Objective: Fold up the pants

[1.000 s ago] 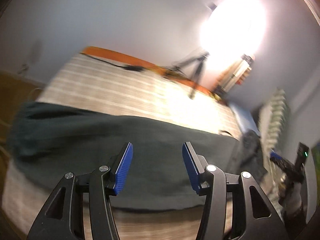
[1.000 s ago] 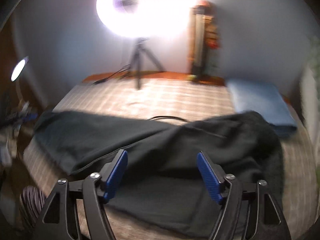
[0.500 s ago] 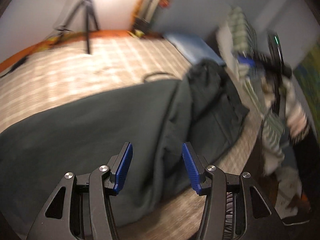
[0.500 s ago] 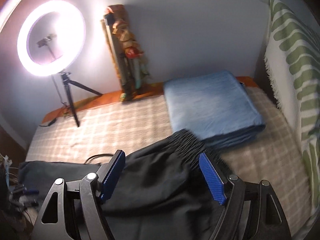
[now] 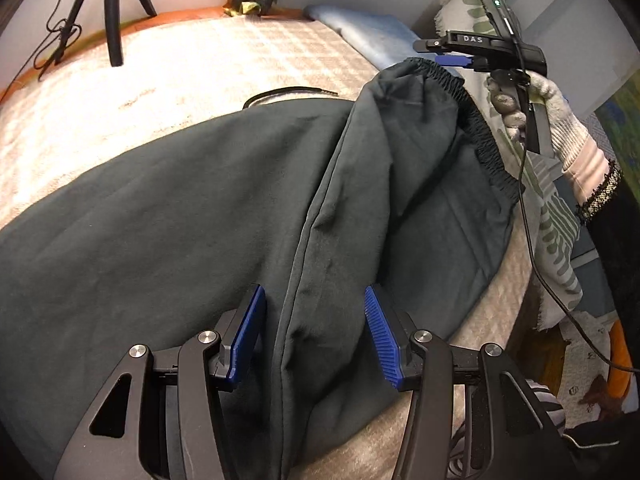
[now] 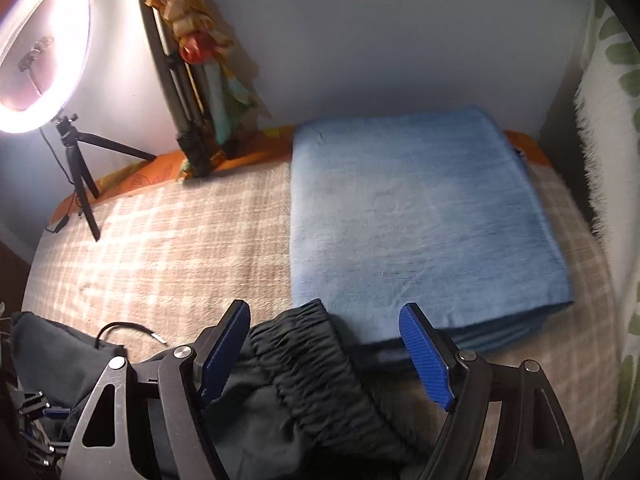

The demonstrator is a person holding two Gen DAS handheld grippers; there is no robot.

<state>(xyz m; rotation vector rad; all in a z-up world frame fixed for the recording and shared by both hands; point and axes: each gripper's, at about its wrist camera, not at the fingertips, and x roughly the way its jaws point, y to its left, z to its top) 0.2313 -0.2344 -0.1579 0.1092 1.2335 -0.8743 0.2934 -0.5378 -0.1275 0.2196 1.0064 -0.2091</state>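
Dark sweatpants (image 5: 200, 220) lie spread along the near edge of the bed (image 5: 224, 64), elastic waistband (image 6: 316, 364) beside a folded blue blanket (image 6: 420, 220). The left claw (image 5: 314, 336) hangs open above a side seam; the right claw (image 6: 326, 354) stands open over the waistband, gripping nothing.

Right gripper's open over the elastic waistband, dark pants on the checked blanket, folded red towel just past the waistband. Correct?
One thing is off: the folded towel is blue, not red, as the right wrist view shows. The rest holds: the right gripper is open over the elastic waistband of the dark pants, which lie on the checked blanket.
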